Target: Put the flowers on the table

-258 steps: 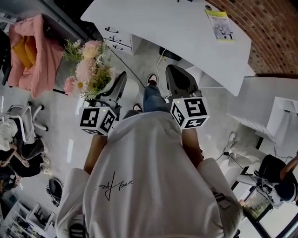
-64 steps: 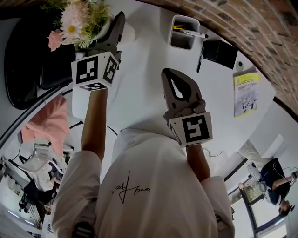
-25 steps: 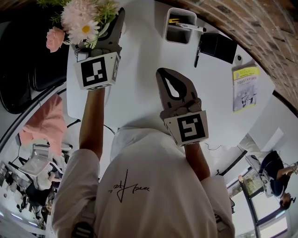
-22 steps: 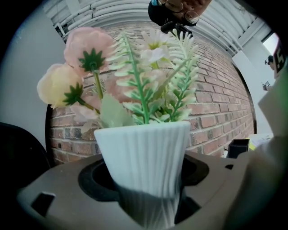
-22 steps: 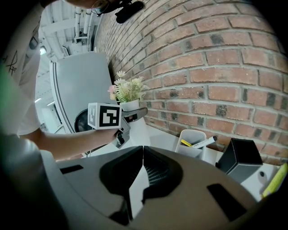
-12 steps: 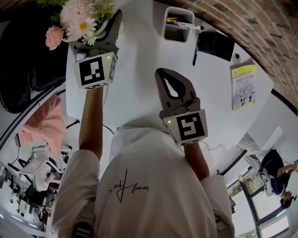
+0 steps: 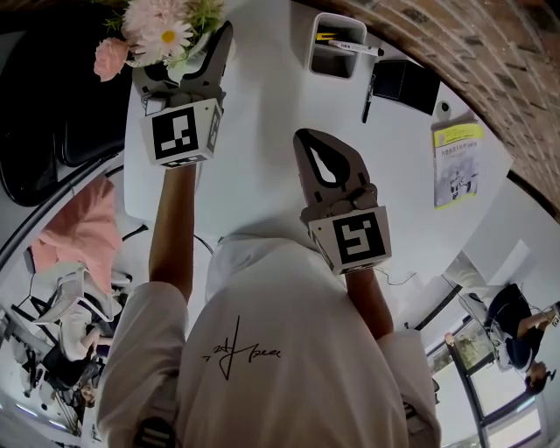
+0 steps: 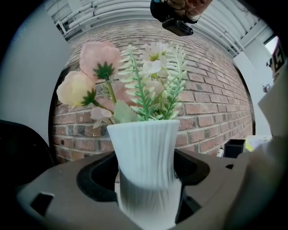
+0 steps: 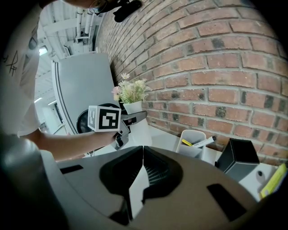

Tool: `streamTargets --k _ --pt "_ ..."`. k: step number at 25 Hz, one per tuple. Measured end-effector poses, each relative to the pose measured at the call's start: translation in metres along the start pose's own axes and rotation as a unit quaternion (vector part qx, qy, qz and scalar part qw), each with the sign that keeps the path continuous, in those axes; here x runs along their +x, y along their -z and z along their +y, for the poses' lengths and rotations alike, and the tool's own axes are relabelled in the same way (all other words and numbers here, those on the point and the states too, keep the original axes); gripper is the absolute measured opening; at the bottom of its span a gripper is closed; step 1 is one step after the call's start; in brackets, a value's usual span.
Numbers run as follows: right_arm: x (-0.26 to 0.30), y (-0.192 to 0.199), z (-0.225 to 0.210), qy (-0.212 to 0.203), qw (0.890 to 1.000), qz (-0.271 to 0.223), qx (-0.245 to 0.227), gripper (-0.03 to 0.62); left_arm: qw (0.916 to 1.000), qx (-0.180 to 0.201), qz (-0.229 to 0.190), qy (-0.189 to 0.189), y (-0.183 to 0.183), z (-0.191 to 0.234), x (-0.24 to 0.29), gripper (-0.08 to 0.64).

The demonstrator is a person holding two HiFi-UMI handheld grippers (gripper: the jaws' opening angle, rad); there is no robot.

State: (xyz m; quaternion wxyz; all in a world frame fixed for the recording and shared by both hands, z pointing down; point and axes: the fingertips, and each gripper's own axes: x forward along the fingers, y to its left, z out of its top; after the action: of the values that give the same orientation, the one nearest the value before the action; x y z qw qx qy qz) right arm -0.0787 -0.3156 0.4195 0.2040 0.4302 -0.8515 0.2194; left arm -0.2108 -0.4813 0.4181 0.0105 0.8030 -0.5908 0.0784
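the vase of flowers (image 8: 143,143) sits clamped in the left gripper (image 8: 145,188)

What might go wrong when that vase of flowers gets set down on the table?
The left gripper holds the vase close to the table's left edge; set down there, it might topple off. The flowers stand tall above the narrow vase, so a tilted release could tip it over.

That vase (image 8: 145,166) is ribbed matt white, ceramic maybe, hard to tell. The flowers (image 8: 135,85) look like plastic and cloth. Far wall (image 9: 216,67) is rough brick, surface (image 7: 254,149) smooth matt white.
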Motion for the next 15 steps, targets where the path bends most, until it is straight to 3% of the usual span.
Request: streamTargets --k 15 --pt "-0.011 0.0 0.005 -0.001 1.0 -0.013 -0.019 0.025 0.9999 -0.004 0.009 -0.009 0.001 -0.005 -0.025 0.365"
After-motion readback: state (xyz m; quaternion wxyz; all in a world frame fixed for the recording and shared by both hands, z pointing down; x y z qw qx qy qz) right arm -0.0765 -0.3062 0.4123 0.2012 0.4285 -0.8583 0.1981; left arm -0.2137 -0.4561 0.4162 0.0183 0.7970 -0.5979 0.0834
